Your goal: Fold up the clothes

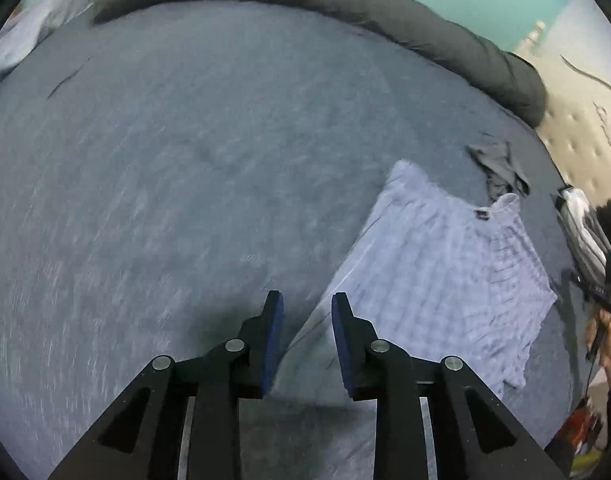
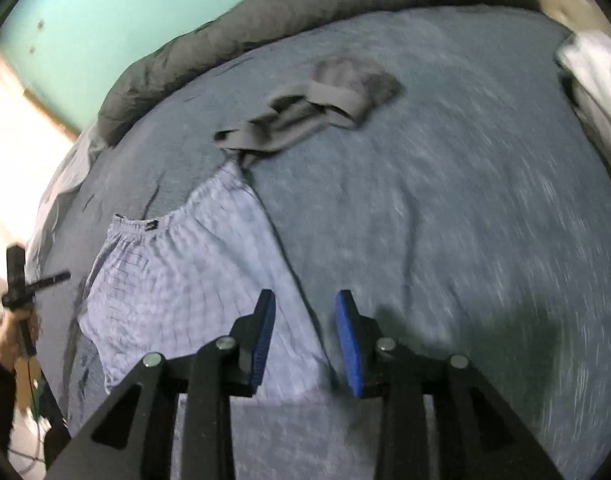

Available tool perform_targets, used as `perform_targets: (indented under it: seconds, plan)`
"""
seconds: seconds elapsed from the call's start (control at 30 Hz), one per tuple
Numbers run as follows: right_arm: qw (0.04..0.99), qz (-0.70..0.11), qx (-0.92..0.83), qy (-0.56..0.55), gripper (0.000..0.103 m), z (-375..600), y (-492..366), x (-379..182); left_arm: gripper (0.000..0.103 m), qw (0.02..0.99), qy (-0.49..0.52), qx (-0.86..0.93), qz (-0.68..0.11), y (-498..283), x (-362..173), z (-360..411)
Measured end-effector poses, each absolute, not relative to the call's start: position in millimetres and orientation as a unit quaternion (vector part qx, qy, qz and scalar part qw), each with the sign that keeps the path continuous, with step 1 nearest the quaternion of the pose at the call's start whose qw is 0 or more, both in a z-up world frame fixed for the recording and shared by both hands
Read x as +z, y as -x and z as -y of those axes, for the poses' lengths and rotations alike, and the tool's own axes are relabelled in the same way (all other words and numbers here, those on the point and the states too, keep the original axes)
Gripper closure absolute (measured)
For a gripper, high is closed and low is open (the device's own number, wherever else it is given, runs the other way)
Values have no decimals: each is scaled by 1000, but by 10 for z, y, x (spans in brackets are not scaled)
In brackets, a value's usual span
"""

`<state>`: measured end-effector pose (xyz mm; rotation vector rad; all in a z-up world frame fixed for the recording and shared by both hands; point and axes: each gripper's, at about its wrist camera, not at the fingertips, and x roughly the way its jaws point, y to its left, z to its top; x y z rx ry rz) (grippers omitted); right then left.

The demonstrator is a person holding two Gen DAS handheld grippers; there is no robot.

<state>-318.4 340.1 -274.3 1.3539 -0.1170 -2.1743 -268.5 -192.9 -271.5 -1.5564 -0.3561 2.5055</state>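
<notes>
Light blue checked shorts (image 1: pixel 445 264) lie flat on a blue-grey bed sheet (image 1: pixel 165 160); they also show in the right wrist view (image 2: pixel 185 272). My left gripper (image 1: pixel 307 300) is open, its blue pads straddling the shorts' near left corner, just above the cloth. My right gripper (image 2: pixel 305 298) is open over the shorts' near right edge. A dark grey garment (image 2: pixel 325 100) lies crumpled beyond the waistband, also seen in the left wrist view (image 1: pixel 499 168). Both views are motion-blurred.
A dark grey rolled duvet (image 1: pixel 345 4) runs along the far edge of the bed. White and grey clothes (image 2: pixel 593 76) are piled at the right edge. The other hand-held gripper (image 2: pixel 17 284) shows at the left of the right wrist view.
</notes>
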Motion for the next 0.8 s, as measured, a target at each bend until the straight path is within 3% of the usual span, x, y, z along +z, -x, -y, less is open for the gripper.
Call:
perform_targets:
  seconds: [0.27, 0.47, 0.8]
  plan:
    - [317, -80, -803, -499, 69, -2543, 3458, -2824, 74, 130, 504, 850, 87, 3261, -2625, 1536]
    - [336, -120, -799, -484, 68, -2157, 3681, -2848, 68, 147, 507, 846, 76, 3657, -2765, 1266]
    - [356, -166, -789, -473, 68, -1809, 3854, -2976, 68, 167, 498, 848, 61, 3834, -2880, 1168]
